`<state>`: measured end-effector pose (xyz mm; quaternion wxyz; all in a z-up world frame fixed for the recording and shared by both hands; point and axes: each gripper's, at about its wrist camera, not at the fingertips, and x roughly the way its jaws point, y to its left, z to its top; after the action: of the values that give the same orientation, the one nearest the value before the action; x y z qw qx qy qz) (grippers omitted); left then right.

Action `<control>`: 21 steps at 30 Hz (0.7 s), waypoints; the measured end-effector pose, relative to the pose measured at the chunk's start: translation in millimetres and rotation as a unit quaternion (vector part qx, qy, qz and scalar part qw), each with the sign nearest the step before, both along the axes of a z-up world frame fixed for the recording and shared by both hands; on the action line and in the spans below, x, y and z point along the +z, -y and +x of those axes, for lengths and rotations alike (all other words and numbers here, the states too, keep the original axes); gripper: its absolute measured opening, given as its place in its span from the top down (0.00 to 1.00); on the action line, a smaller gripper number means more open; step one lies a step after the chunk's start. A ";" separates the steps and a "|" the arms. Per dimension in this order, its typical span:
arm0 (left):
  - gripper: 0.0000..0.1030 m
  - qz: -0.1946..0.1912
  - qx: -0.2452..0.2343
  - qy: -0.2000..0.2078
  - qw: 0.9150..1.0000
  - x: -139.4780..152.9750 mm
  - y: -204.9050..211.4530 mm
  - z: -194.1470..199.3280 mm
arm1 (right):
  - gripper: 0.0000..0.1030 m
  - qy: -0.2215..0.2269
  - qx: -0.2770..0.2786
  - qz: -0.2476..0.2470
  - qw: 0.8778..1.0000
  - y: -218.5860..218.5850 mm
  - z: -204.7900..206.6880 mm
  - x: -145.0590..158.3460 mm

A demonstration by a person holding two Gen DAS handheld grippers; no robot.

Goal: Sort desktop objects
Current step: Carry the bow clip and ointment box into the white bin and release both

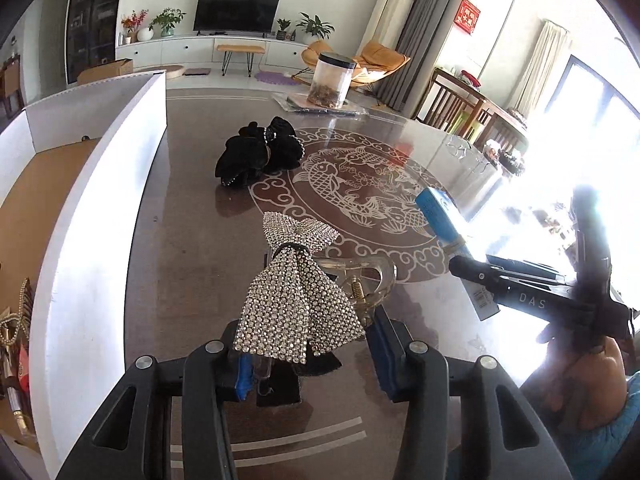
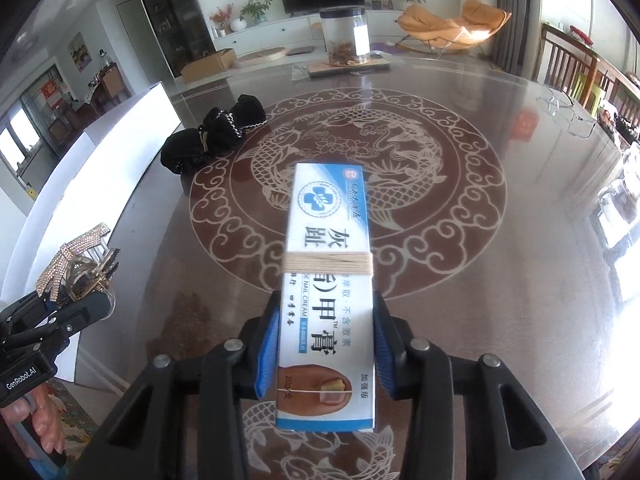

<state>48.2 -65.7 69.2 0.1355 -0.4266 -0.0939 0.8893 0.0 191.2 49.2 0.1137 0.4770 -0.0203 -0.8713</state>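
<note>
We see a rhinestone bow hair clip (image 1: 298, 300) with a clear claw, lifted above the table. A blue-and-white cream box (image 2: 328, 292), bound with tan string, is also raised, lengthwise. A black velvet bow clip (image 1: 260, 152) lies on the table near a white cardboard box (image 1: 100, 208).

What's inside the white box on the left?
In the white box: a brown cardboard floor, with gold chain-like pieces at the near end. Its wall hides the rest.
</note>
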 end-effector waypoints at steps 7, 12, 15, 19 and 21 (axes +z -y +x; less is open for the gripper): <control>0.54 0.017 0.066 -0.058 0.996 70.1 74.7 25.1 | 0.60 -0.031 0.059 -0.070 0.995 65.6 -13.8 58.8; 0.54 -0.047 0.154 -0.065 0.985 85.1 149.8 27.3 | 0.60 -0.043 0.142 -0.121 0.981 151.1 -28.8 97.6; 0.54 -0.064 0.207 -0.036 0.976 74.6 197.8 25.6 | 0.60 -0.040 0.194 -0.149 0.969 210.3 -31.8 113.5; 0.54 -0.074 0.254 0.013 0.964 48.0 245.1 23.7 | 0.60 -0.034 0.257 -0.161 0.952 290.9 -25.5 115.7; 0.55 -0.077 0.264 0.036 0.961 34.7 259.0 23.1 | 0.60 -0.023 0.278 -0.156 0.948 324.2 -23.8 102.2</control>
<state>71.3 -324.7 103.9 -0.1409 -0.4271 -0.1394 0.8822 -23.8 -133.0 151.4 0.4246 0.4197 -0.0202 -0.8020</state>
